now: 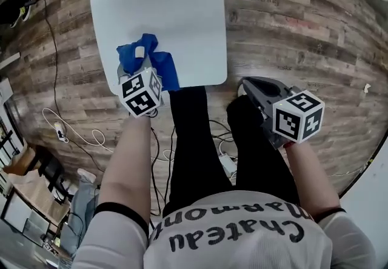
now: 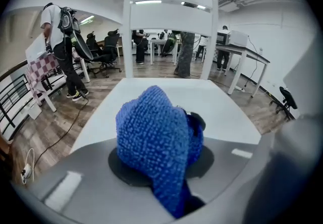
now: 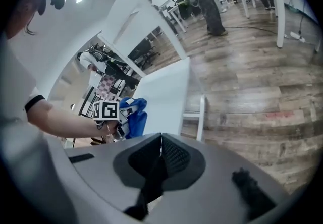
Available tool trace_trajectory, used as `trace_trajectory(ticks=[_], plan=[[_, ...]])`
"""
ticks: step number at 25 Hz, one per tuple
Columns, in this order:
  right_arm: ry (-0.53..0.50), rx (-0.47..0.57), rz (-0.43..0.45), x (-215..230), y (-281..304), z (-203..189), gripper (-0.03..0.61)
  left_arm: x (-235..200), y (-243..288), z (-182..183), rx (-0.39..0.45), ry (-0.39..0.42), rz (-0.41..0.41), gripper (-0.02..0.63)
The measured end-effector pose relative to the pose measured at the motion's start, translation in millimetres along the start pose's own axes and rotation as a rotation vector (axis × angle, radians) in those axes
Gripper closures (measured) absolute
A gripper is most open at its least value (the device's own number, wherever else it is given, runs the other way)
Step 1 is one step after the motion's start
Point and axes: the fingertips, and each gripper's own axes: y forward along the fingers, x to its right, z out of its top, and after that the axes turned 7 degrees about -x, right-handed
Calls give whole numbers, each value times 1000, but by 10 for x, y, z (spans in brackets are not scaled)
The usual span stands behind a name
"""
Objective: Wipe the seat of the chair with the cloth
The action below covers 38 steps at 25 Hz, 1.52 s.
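Note:
A white chair seat (image 1: 176, 13) fills the upper middle of the head view. My left gripper (image 1: 138, 62) is shut on a blue cloth (image 1: 151, 59) over the seat's near left corner; the cloth bunches between the jaws and hangs past the front edge. In the left gripper view the blue cloth (image 2: 159, 142) covers the jaws, with the seat (image 2: 222, 109) and the white chair back (image 2: 171, 16) beyond it. My right gripper (image 1: 247, 87) hovers off the seat, right of its front corner, jaws shut on nothing. The right gripper view shows the cloth (image 3: 135, 114) and seat (image 3: 164, 94) to its left.
Wood-plank floor (image 1: 303, 25) surrounds the chair. Cables (image 1: 66, 131) trail on the floor at the left. The person's black-trousered legs (image 1: 194, 140) stand just before the seat's front edge. Office chairs, tables and people (image 2: 65, 46) stand in the room behind the chair.

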Motion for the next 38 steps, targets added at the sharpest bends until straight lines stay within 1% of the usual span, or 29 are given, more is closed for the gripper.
trace_trajectory(ticks=[2, 5, 9, 12, 13, 15, 17, 18, 21, 23, 24, 26, 29, 32, 33, 35, 38], plan=[[39, 45, -27, 246, -225, -92, 563, 480, 14, -28, 12, 26, -51, 517], [74, 100, -25, 414, -453, -231, 563, 1125, -8, -95, 19, 81, -123, 517], [52, 86, -26, 497, -591, -472, 563, 1836, -50, -180, 12, 175, -225, 516], [56, 84, -40, 560, -695, -583, 563, 2297, -104, -282, -4, 241, -324, 515], [56, 83, -43, 563, -717, -599, 563, 2393, -125, -311, -14, 242, -348, 515], [48, 76, -46, 549, -742, -595, 563, 2479, -155, -341, -35, 205, -369, 515], [32, 65, -48, 513, -738, -555, 563, 2476, -206, -341, -47, 168, -378, 514], [24, 61, -47, 483, -720, -523, 563, 2442, -251, -319, -40, 159, -382, 514], [-11, 42, -23, 305, -562, -354, 563, 2119, -409, -173, 19, 109, -371, 512], [-53, 17, 11, 92, -370, -199, 563, 1682, -477, -96, 47, 54, -321, 512], [-77, 4, 30, -35, -261, -117, 563, 1403, -491, -86, 50, 27, -279, 511], [-126, -18, 66, -302, -35, 47, 563, 764, -497, -130, 33, -17, -169, 512], [-180, -47, 109, -678, 299, 249, 563, -224, -524, -334, -26, -26, -1, 511], [-209, -72, 135, -963, 582, 359, 563, -1033, -604, -593, -84, -51, 120, 509], [-212, -78, 141, -1031, 661, 388, 563, -1216, -616, -654, -99, -69, 143, 509], [-212, -92, 149, -1124, 795, 427, 563, -1403, -589, -721, -120, -87, 162, 508], [-204, -121, 151, -1174, 902, 402, 563, -1350, -518, -706, -100, -103, 168, 512]])
